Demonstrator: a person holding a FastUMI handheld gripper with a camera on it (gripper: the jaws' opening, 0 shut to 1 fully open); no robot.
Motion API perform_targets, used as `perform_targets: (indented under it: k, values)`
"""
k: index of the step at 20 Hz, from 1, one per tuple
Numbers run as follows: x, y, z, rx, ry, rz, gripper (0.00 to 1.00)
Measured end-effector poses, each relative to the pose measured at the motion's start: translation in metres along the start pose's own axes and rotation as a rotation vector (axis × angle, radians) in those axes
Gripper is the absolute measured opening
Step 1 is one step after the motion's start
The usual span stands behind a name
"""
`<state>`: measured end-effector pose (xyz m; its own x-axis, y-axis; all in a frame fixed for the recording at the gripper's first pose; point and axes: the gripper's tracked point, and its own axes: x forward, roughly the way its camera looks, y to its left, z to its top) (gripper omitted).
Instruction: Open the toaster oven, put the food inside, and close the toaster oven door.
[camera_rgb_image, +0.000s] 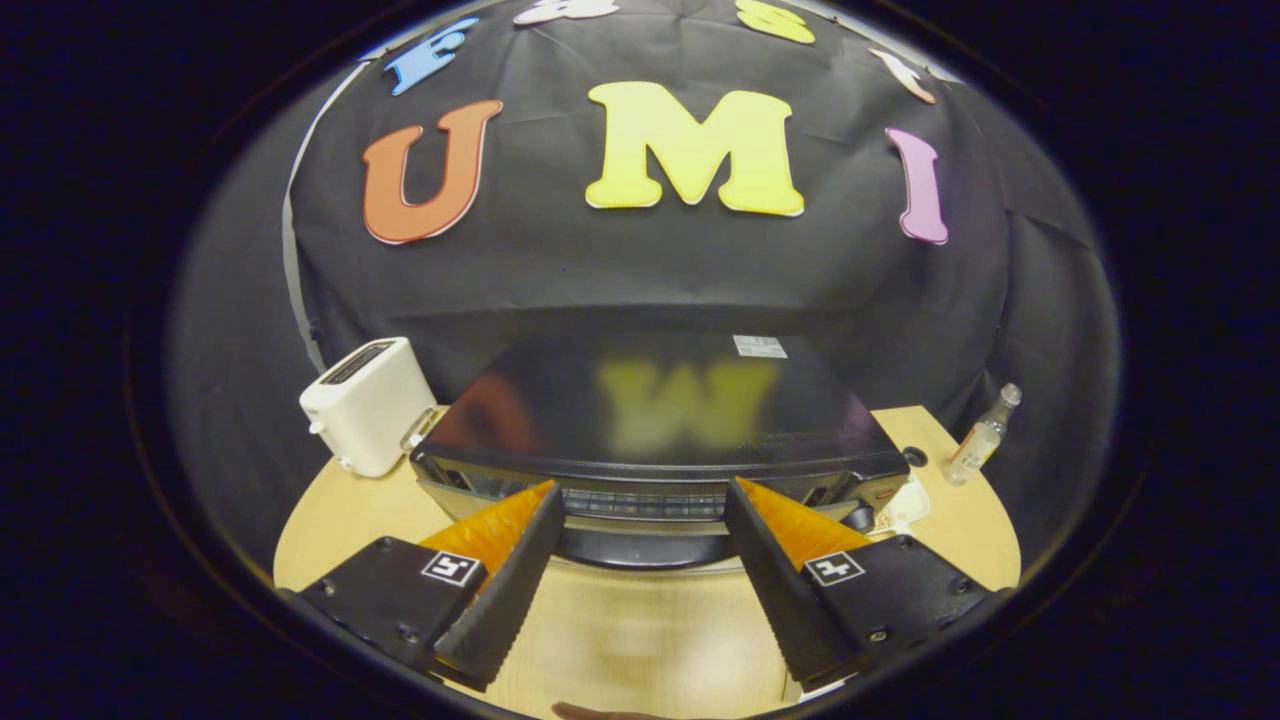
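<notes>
Gripper (640, 500) fingers spread apart, empty, just before toaster oven (660, 420) door handle (645, 545)

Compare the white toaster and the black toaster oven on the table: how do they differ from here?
The toaster is white and small; the toaster oven is black, glossy and far wider. The toaster stands off to the side, beyond the fingers; the toaster oven sits straight ahead, with the open gripper empty and its fingertips spread at the oven's front edge. The toaster has a slot on top; the oven's top is flat. Both rest on the wooden table.
</notes>
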<state>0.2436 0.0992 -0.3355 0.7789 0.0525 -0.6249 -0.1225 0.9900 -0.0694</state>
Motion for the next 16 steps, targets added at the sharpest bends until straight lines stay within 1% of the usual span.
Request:
perform_targets:
  k: [5, 9, 13, 16]
  values:
    - [-0.032, 0.003, -0.042, -0.009, 0.046, -0.013, 1.00]
    - [-0.048, 0.005, -0.083, -0.012, 0.114, -0.020, 1.00]
    - [-0.054, 0.006, -0.124, -0.016, 0.207, -0.017, 1.00]
    - [-0.054, 0.007, -0.140, -0.015, 0.235, -0.008, 1.00]
